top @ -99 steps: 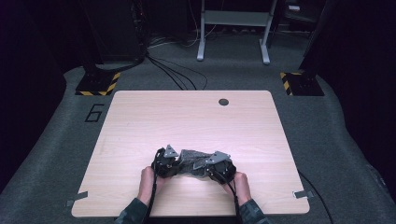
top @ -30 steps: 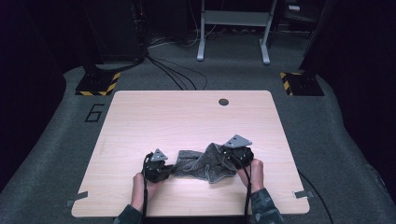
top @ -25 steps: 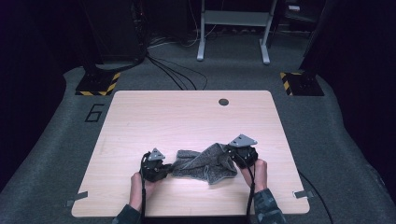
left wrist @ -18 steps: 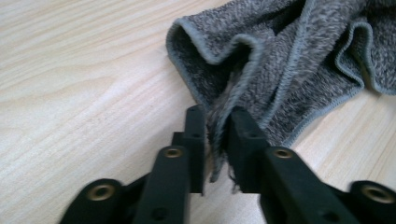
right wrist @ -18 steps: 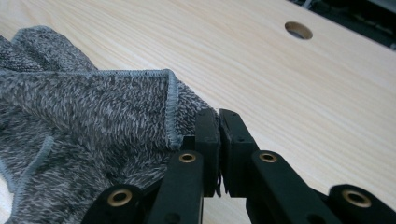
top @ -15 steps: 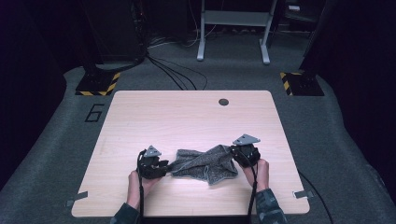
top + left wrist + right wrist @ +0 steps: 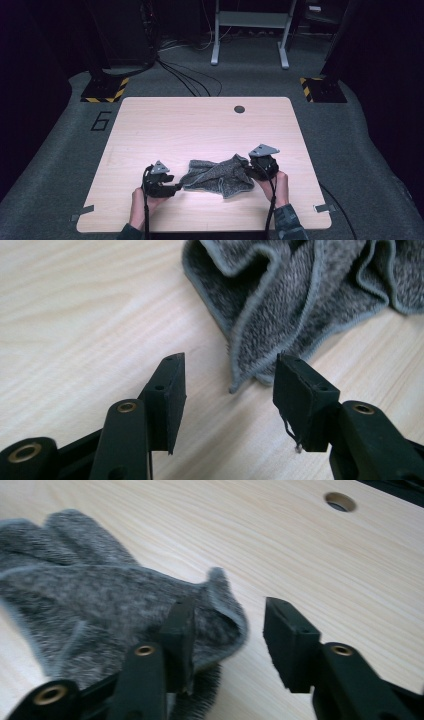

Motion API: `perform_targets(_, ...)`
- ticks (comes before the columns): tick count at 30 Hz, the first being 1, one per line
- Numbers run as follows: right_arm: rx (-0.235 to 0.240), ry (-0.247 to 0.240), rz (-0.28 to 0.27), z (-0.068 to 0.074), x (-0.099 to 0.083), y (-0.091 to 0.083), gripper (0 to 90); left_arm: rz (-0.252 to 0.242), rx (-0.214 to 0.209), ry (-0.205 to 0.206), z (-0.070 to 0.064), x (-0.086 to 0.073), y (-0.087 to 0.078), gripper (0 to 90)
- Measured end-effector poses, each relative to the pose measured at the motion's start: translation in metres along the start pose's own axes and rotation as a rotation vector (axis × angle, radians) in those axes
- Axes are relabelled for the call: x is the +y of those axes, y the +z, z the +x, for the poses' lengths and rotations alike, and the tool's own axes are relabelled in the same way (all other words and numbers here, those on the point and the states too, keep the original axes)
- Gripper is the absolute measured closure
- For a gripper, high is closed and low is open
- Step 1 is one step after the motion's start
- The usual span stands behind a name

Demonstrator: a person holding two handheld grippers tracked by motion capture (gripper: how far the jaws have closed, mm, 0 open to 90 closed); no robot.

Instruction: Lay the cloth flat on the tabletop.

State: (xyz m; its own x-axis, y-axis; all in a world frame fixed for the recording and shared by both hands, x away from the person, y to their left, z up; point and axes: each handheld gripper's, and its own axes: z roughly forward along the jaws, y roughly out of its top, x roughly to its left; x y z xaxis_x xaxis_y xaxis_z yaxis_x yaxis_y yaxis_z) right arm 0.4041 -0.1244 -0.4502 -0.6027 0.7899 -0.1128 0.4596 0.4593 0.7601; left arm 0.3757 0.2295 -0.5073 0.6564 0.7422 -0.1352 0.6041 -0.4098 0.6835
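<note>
A crumpled grey towel (image 7: 217, 176) lies on the wooden table (image 7: 200, 125) near its front edge. My left gripper (image 7: 176, 188) sits at the towel's left end, held by a hand. In the left gripper view the left gripper (image 7: 229, 372) is open, and a hemmed corner of the towel (image 7: 300, 295) points into the gap without touching either jaw. My right gripper (image 7: 250, 171) is at the towel's right end. The right gripper (image 7: 230, 615) is open too; a raised fold of the towel (image 7: 90, 605) lies between its jaws, beside the left one.
A round cable hole (image 7: 239, 109) (image 7: 340, 501) sits near the table's far edge. Bare wood lies beyond and beside the towel. On the carpet behind stand two yellow-black striped bases (image 7: 105, 90) (image 7: 320, 87), loose cables (image 7: 185, 80) and a metal frame (image 7: 250, 35).
The two hands have drawn apart since the earliest frame, and the bunched towel is now stretched wider between them. Over the last second the grippers have barely shifted.
</note>
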Motion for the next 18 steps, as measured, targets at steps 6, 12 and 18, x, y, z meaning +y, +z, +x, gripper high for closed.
perform_targets(6,-0.021,-0.016,0.078,0.001,0.009,0.023,49.8,0.011,-0.008,-0.017,0.004,0.003,0.006,49.3)
perform_targets(12,0.013,-0.042,0.109,-0.003,0.017,0.037,55.7,0.028,-0.027,-0.013,0.005,0.008,0.012,50.4)
perform_targets(18,0.019,-0.084,0.118,0.002,0.026,0.042,80.8,0.029,-0.038,0.008,0.004,0.012,0.015,63.2)
